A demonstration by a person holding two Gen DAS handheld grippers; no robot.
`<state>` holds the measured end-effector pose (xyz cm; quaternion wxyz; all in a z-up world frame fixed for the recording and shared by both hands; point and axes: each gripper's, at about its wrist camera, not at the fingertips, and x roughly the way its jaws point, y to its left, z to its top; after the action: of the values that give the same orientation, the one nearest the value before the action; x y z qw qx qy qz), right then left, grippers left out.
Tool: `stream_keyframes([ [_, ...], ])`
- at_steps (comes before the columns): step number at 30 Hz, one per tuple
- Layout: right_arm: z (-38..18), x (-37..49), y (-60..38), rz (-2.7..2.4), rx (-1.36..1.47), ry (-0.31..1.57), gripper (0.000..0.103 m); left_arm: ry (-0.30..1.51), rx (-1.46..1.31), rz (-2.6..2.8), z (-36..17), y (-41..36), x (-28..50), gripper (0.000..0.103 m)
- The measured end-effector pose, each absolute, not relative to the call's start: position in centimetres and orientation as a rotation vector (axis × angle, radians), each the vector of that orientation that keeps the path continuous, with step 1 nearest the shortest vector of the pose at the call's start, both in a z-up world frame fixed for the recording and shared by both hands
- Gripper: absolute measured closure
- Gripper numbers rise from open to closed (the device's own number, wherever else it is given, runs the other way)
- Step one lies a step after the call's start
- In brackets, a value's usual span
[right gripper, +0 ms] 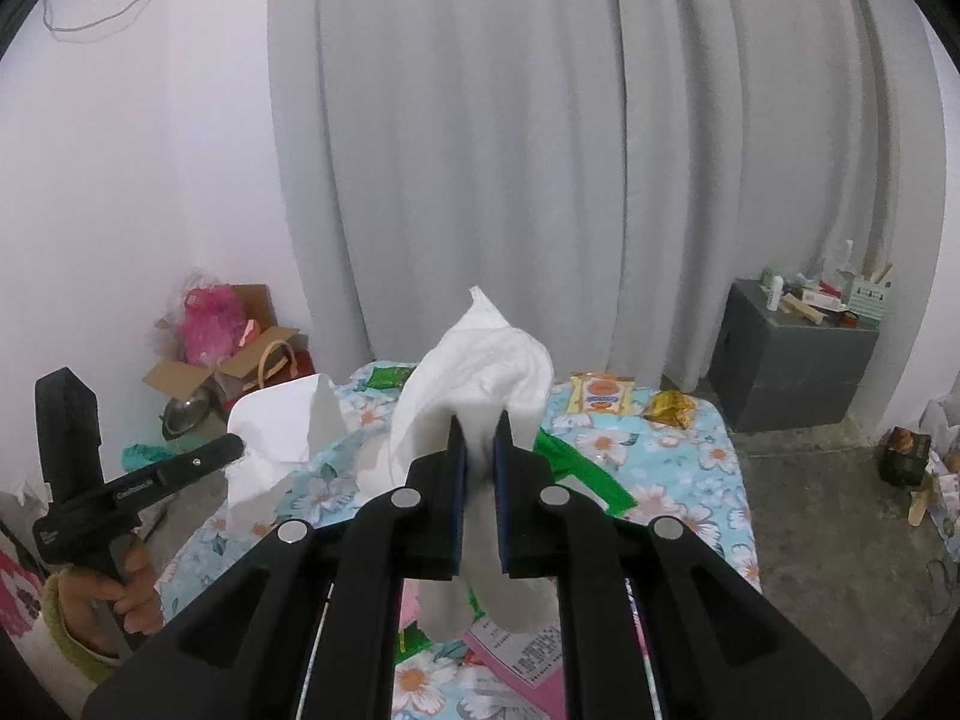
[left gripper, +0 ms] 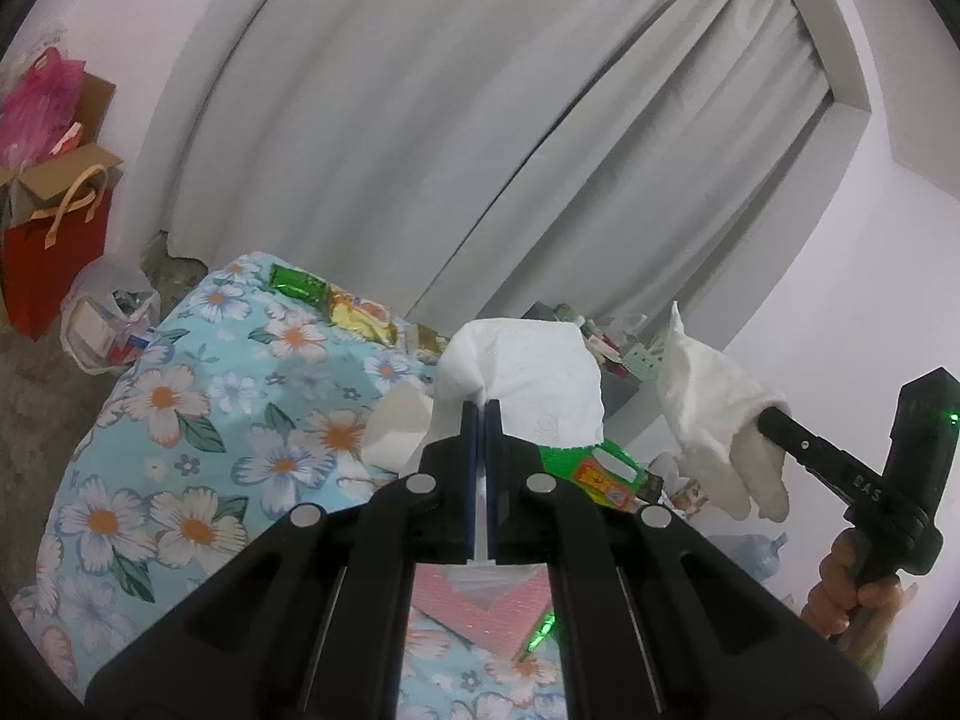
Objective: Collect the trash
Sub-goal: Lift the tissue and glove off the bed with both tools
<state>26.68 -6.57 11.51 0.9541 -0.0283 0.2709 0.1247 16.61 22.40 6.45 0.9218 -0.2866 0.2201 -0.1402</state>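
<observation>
My left gripper (left gripper: pixel 481 405) is shut on a white tissue (left gripper: pixel 528 378) and holds it above the floral-cloth table (left gripper: pixel 180 420); it also shows in the right wrist view (right gripper: pixel 240 447) with its tissue (right gripper: pixel 282 420). My right gripper (right gripper: pixel 478 420) is shut on a crumpled white tissue (right gripper: pixel 480 360), held above the table (right gripper: pixel 690 468); it appears in the left wrist view (left gripper: pixel 765 417) with its tissue (left gripper: pixel 714 396). Snack wrappers lie on the table: green (right gripper: pixel 588 468), yellow-orange (right gripper: pixel 600 393), gold (right gripper: pixel 669 407), green foil (left gripper: pixel 297 282).
A pink packet (left gripper: pixel 486 612) lies on the cloth under the grippers. A grey cabinet (right gripper: pixel 792 360) with clutter stands right of the table. Cardboard boxes and a red bag (left gripper: pixel 54 252) stand on the floor at left. A grey curtain (right gripper: pixel 540 150) hangs behind.
</observation>
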Motion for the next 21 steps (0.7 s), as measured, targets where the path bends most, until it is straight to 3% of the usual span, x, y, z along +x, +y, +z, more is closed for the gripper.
stream_keyframes([
  [21, 14.5, 18.8, -14.4, 0.13, 0.028, 0.483, 0.094, 0.423, -0.484, -0.476, 11.4, 13.8, 12.4, 0.103],
])
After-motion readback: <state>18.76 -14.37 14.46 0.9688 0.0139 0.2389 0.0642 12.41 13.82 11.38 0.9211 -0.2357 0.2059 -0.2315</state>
